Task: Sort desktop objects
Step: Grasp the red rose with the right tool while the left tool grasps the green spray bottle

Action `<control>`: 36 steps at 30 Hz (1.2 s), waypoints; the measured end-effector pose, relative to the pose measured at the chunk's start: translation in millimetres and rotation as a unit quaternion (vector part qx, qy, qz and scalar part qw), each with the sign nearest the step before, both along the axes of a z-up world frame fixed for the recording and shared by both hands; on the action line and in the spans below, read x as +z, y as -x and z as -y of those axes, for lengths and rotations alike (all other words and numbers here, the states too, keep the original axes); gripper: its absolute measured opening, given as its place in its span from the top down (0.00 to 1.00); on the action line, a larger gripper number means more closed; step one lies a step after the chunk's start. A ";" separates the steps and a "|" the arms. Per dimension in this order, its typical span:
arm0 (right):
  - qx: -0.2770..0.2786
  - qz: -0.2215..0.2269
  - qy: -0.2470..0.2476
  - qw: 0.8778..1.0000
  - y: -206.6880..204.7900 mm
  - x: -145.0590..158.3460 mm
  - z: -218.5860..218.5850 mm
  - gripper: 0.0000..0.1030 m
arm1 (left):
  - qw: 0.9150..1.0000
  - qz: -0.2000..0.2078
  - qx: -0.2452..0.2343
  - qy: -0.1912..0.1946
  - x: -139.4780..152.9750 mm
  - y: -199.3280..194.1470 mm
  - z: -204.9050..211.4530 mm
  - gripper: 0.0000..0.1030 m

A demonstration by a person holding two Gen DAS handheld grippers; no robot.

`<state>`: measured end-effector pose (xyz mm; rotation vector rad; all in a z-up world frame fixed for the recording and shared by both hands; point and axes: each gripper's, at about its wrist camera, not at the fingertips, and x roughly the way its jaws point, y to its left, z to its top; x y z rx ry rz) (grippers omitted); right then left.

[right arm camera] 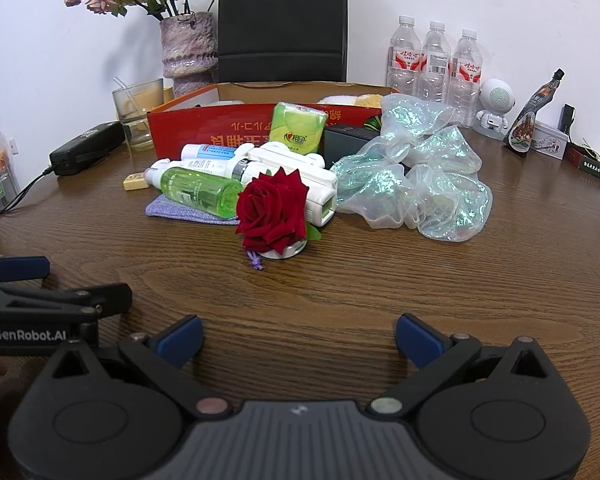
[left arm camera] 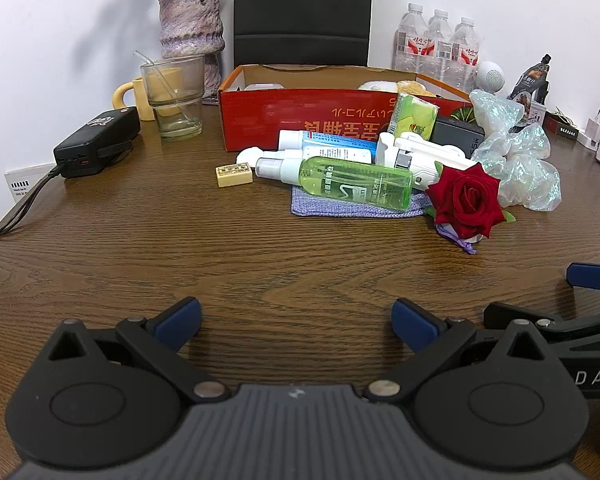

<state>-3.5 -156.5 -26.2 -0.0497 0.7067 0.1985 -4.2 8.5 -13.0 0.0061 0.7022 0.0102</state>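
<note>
Left gripper (left arm camera: 296, 322) and right gripper (right arm camera: 299, 338) gaping wide, empty, near of red rose (right arm camera: 274, 212) and green spray bottle (left arm camera: 352, 178).

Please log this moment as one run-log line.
left gripper open, empty | right gripper open, empty | red rose untouched | red box behind pile

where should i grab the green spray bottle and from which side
Grip the green spray bottle across its round body, coming down from above. It lies on its side on the purple pouch, cap pointing left, with white tubes close behind and the red rose at its base, so only the top is clear.
</note>
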 end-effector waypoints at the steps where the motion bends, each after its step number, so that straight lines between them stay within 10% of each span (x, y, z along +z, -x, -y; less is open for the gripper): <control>1: 0.000 0.000 0.000 1.000 0.0 0.0 0.0 0.00 | 1.000 0.000 0.000 0.000 0.0 0.0 0.0 0.00; 25: 0.004 -0.001 0.000 1.000 -9.4 0.5 -1.6 0.00 | 1.000 -0.004 -0.008 -0.005 3.6 -16.1 -2.5 0.00; 36: 0.021 0.010 -0.003 1.000 -55.9 2.5 -16.4 0.18 | 0.994 -0.027 0.031 0.103 21.0 -90.3 -4.7 0.00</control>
